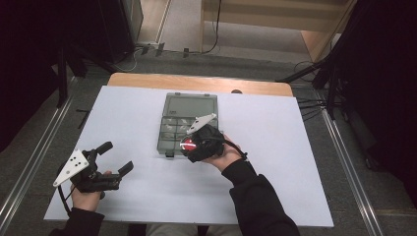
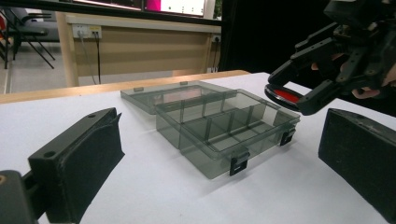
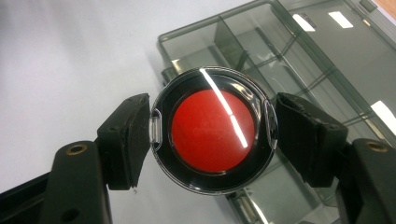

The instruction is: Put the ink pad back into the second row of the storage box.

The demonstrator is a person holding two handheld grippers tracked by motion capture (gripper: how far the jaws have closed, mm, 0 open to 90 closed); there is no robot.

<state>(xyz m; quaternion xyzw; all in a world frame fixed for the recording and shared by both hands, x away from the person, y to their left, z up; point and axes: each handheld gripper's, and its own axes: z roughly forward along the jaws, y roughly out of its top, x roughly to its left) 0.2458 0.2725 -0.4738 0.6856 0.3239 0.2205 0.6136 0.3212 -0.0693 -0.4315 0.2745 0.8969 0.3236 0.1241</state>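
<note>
The left gripper [image 1: 115, 160] rests near the table's front edge, jaws wide apart and empty. Farther in, the right gripper [image 3: 212, 128] clamps a round black-rimmed compact with a red centre [image 3: 212, 128] above the smoky transparent plastic compartment box [image 1: 187, 123]. Its smooth rim may slip, dropping it outside a compartment.

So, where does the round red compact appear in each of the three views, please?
High view: the round red compact is at the centre, in the right gripper, at the near edge of the open grey box.
Left gripper view: upper right, beyond the box's right corner.
Right gripper view: centre, between the two pads.
Shared landmark: the grey compartment box.
</note>
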